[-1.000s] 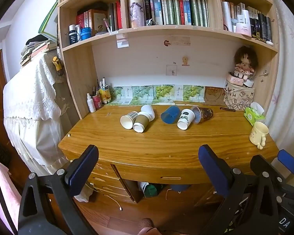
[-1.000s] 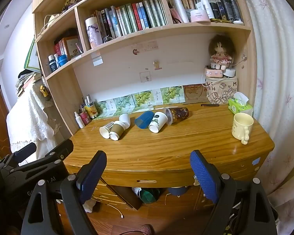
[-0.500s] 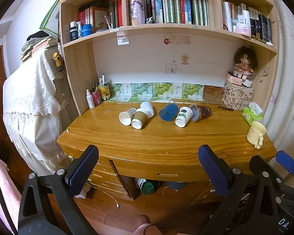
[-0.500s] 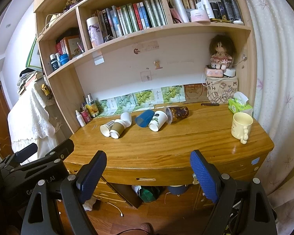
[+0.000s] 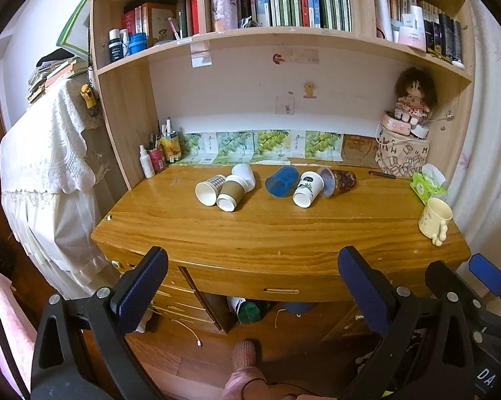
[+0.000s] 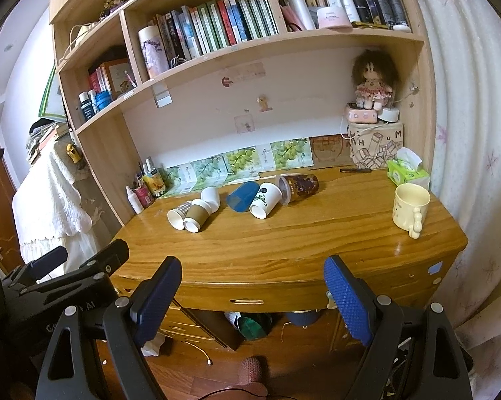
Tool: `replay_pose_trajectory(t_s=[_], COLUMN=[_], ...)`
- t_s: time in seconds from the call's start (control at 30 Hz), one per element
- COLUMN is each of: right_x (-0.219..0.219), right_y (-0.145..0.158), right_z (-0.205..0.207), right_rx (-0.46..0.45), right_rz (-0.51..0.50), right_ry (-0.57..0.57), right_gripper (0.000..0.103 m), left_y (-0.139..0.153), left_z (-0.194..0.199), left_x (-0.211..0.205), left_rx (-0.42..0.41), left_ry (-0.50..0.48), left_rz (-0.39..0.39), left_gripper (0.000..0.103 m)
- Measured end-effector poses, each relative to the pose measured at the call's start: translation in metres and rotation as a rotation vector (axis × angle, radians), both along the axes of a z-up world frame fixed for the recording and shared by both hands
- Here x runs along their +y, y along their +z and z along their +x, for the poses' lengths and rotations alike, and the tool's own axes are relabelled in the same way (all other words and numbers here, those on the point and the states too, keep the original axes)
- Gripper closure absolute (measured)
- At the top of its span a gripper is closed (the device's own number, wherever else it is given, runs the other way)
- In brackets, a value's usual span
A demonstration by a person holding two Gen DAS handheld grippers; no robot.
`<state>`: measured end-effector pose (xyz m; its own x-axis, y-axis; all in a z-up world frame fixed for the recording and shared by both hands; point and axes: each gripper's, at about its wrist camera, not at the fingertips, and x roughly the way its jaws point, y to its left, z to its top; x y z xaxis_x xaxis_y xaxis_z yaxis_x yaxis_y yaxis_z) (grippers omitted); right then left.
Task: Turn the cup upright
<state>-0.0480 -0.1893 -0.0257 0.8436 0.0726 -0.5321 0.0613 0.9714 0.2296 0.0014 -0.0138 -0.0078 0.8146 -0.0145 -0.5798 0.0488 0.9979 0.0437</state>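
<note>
While six cups [image 5: 303,190] lie tipped over mid-desk [image 5: 283,233], none righted yet. Left gripper [image 5: 250,283] and right gripper [image 6: 250,286] short of desk front, jaws spread wide, holding nothing. All flipping outstanding.

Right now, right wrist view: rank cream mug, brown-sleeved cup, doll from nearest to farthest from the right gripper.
From the right gripper:
1. Brown-sleeved cup, on its side, left-centre of the desk.
2. Cream mug, upright at the desk's right edge; close to the cup's range, so 1 and 2 are nearly tied.
3. Doll, back right corner, clearly farthest.
</note>
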Motion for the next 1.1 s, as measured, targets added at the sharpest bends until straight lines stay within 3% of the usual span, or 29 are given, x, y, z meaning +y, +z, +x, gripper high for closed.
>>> replay_pose_trajectory(t_s=[0.4, 1.1], right_x=[0.008, 0.033], right_y=[-0.004, -0.024], right_z=[0.038, 0.184], right_rx=[0.038, 0.137], right_rz=[-0.018, 0.011], right_ry=[0.031, 0.08], right_gripper=[0.015, 0.015], left_y=[-0.009, -0.027], left_z=[0.038, 0.177], left_x=[0.009, 0.036], left_rx=[0.047, 0.186], left_ry=[0.015, 0.047], left_rz=[-0.027, -0.039], left_gripper=[0.001, 0.001])
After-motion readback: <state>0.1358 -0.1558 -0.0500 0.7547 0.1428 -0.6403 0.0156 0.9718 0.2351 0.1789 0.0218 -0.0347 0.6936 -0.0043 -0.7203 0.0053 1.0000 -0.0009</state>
